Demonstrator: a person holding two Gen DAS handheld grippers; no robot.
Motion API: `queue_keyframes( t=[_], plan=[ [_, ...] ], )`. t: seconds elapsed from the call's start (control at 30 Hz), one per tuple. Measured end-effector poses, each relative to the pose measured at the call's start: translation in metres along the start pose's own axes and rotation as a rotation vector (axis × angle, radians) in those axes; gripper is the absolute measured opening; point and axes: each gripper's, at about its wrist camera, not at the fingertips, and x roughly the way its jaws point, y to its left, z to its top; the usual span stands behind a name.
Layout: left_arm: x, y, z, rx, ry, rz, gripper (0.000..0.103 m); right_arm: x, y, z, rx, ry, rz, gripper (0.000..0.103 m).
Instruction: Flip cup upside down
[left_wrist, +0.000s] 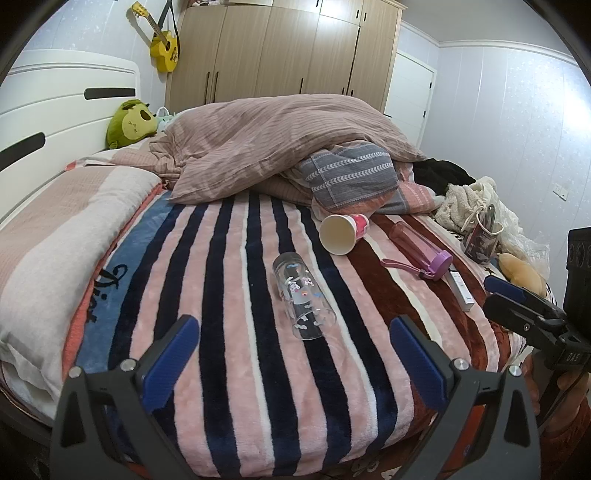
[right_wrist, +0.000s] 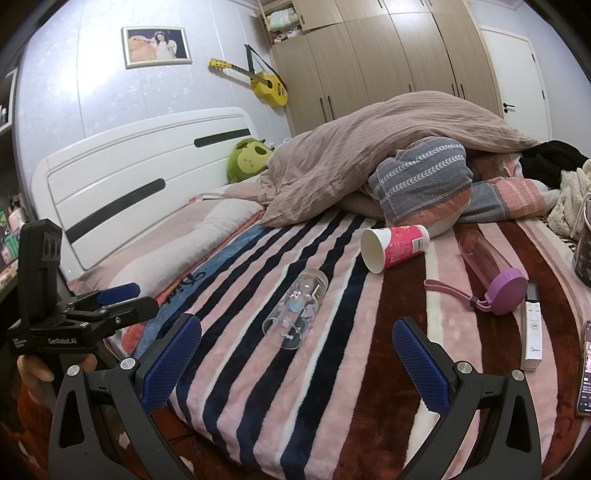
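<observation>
A clear glass cup (left_wrist: 303, 295) with cartoon prints lies on its side on the striped blanket (left_wrist: 236, 332), mouth toward me; it also shows in the right wrist view (right_wrist: 295, 308). A pink-and-white paper cup (left_wrist: 343, 232) lies on its side farther back, mouth toward me, seen too in the right wrist view (right_wrist: 393, 246). My left gripper (left_wrist: 295, 350) is open and empty, just short of the glass cup. My right gripper (right_wrist: 297, 352) is open and empty, also near the glass cup. The right gripper appears at the left view's right edge (left_wrist: 517, 299).
A purple-lidded pink bottle (left_wrist: 421, 247) and a white remote (left_wrist: 461, 290) lie right of the cups. A phone (right_wrist: 585, 373) lies at the right edge. A rumpled duvet and pillows (left_wrist: 288, 144) fill the back. A patterned bag (left_wrist: 480, 236) and clothes sit far right.
</observation>
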Motion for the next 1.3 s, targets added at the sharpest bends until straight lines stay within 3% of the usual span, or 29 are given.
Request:
queue_keyframes(
  t=[0.67,0.87,1.1,1.3],
  plan=[
    [0.013,0.0,0.001,-0.002,0.024,0.013,0.102,0.0,-0.004,0.0,-0.001,0.004,-0.001,0.103],
    [0.053,0.0,0.007,-0.003,0.077,0.025,0.102,0.024,-0.021,0.003,-0.003,0.033,-0.007,0.103],
    [0.131,-0.001,0.009,-0.019,0.183,0.045,0.102,0.072,-0.061,-0.006,0.055,0.105,-0.013,0.103],
    [0.196,0.002,0.003,-0.061,0.259,0.013,0.102,0.111,-0.094,-0.015,0.098,0.162,-0.017,0.103]
  ],
)
